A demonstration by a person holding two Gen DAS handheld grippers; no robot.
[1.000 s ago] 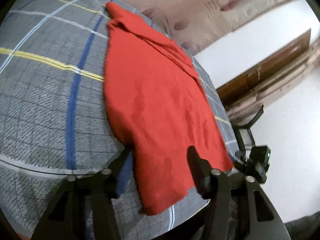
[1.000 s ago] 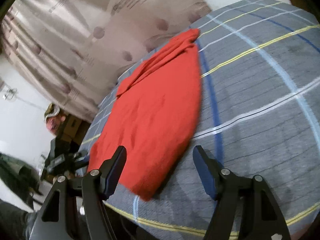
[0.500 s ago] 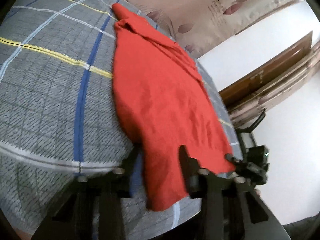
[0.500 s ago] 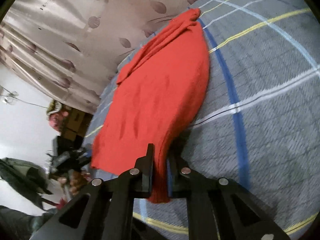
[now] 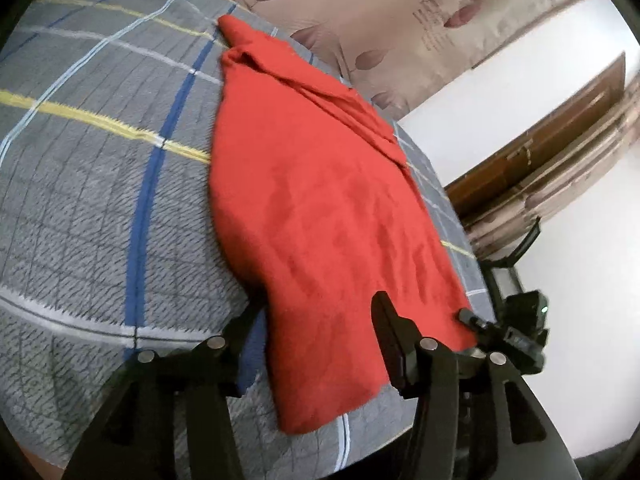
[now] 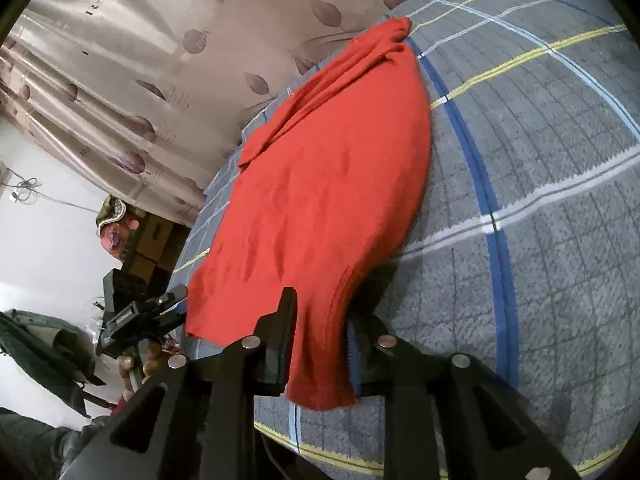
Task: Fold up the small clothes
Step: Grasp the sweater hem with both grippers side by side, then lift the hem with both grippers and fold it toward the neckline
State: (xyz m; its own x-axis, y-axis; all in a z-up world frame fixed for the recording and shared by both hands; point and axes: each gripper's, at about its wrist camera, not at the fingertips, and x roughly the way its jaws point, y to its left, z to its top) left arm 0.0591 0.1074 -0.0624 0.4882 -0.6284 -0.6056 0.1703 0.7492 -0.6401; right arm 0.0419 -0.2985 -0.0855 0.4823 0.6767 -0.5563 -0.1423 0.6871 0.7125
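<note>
A red garment lay spread on the grey plaid blanket, its near corners hanging at the blanket's front edge. The left gripper straddled one near corner, its jaws opening, with the cloth between them but the fingers standing apart from it. The right gripper straddled the other corner (bunched into a narrow tail), its jaws opening too; whether the pads touched the cloth I could not tell. A curtain hung behind.
</note>
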